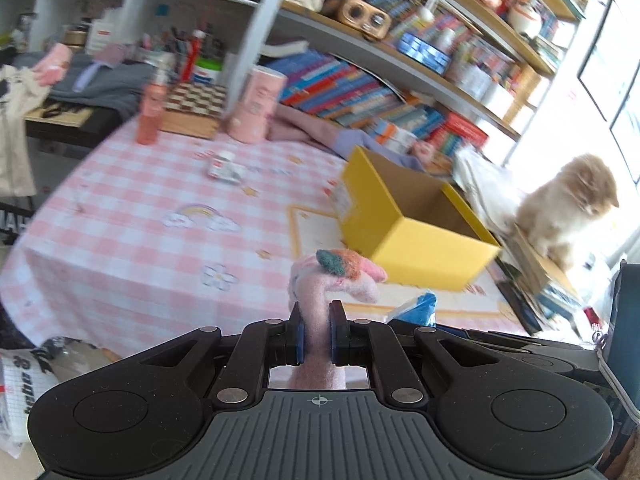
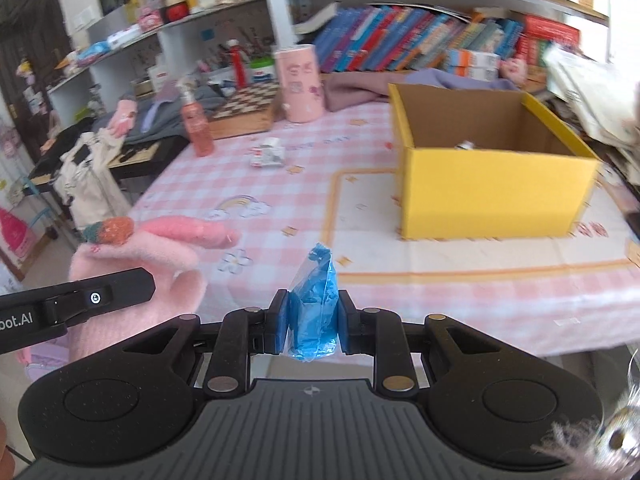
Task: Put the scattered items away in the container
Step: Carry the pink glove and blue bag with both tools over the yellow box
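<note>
Clamped between the right gripper [image 2: 313, 322] pads, a crinkled blue plastic packet [image 2: 314, 304] is held; a fuzzy pink knitted glove [image 1: 320, 300] is pinched by the left gripper [image 1: 318, 334]. Both should be carried over the open yellow cardboard box [image 2: 492, 184] on the pink checked tablecloth [image 2: 280, 208] and released only once past its rim.

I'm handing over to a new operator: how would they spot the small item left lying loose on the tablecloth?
Start at the yellow box on the pink checked tablecloth. Left of it, before the tall pink canister and the orange pump bottle, lies a small white packet. It alone lies flat on the cloth.
</note>
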`<move>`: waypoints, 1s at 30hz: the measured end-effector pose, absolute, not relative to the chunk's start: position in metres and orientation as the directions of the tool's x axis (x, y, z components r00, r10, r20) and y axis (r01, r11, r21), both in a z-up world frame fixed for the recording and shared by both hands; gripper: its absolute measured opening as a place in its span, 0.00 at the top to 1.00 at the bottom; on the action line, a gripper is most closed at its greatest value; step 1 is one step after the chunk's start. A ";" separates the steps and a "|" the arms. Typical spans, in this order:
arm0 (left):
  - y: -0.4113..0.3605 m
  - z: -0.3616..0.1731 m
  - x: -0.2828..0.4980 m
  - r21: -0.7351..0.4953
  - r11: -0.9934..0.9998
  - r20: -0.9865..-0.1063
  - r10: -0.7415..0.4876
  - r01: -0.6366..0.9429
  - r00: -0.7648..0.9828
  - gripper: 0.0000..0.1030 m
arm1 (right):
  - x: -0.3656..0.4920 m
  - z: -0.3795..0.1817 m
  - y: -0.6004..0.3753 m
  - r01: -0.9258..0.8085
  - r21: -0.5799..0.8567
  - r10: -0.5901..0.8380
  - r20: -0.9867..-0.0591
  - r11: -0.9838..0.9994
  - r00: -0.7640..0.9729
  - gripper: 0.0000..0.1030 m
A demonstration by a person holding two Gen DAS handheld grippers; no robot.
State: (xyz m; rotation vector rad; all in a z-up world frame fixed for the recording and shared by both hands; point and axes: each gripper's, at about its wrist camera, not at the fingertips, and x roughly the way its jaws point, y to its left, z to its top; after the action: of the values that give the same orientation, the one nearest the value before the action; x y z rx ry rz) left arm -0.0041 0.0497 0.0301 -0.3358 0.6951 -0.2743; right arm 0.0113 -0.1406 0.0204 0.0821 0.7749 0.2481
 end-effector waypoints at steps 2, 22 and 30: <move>0.039 0.029 -0.003 -0.395 0.904 -0.577 -0.384 0.166 0.720 0.90 | 0.006 0.019 -0.151 -0.156 0.163 0.225 -0.691 0.974 0.687 0.78; -0.040 0.027 0.022 -0.388 0.860 -0.594 -0.508 0.331 0.623 0.90 | -0.001 0.014 -0.229 0.026 0.179 0.111 -0.710 0.983 0.696 0.78; -0.063 0.027 0.036 -0.376 0.857 -0.606 -0.516 0.353 0.606 0.90 | 0.007 0.012 -0.251 0.054 0.190 0.101 -0.717 0.980 0.689 0.78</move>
State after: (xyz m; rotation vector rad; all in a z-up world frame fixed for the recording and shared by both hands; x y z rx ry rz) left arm 0.0358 -0.0628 0.0275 -0.2274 0.7695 -0.5074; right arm 0.0066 -0.2507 0.0116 0.2028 0.8113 0.0269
